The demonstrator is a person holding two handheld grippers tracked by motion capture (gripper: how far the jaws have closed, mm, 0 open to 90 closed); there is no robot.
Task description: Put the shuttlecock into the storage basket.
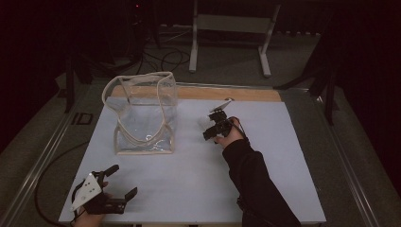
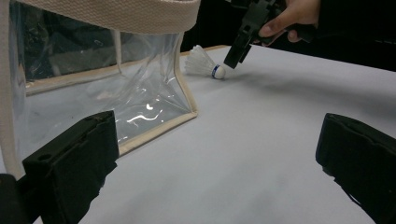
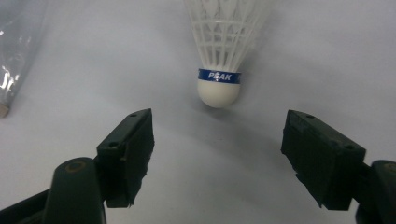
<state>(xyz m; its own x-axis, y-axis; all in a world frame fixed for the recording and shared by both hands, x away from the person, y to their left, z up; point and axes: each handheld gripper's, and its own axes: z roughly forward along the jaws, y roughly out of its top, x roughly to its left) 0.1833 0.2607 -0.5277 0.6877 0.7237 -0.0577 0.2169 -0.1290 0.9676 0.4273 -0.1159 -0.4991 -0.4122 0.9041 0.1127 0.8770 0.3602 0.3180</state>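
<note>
The room is dim, with black walls at the back and sides. A grey floor (image 1: 302, 56) carries dark cables (image 1: 163, 59) and a white frame stand (image 1: 231, 28) beyond the desk (image 1: 189, 179), whose pale top has a wooden strip (image 1: 227, 93) along its far edge. A metal rail (image 1: 42, 158) runs along the floor at the left.

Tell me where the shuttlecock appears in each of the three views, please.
High view: the shuttlecock is a faint white shape mid-table, just left of the right tongs.
Left gripper view: upper middle, lying beside the bag.
Right gripper view: top centre, cork toward the camera.
Shared landmark: the clear bag.
</note>
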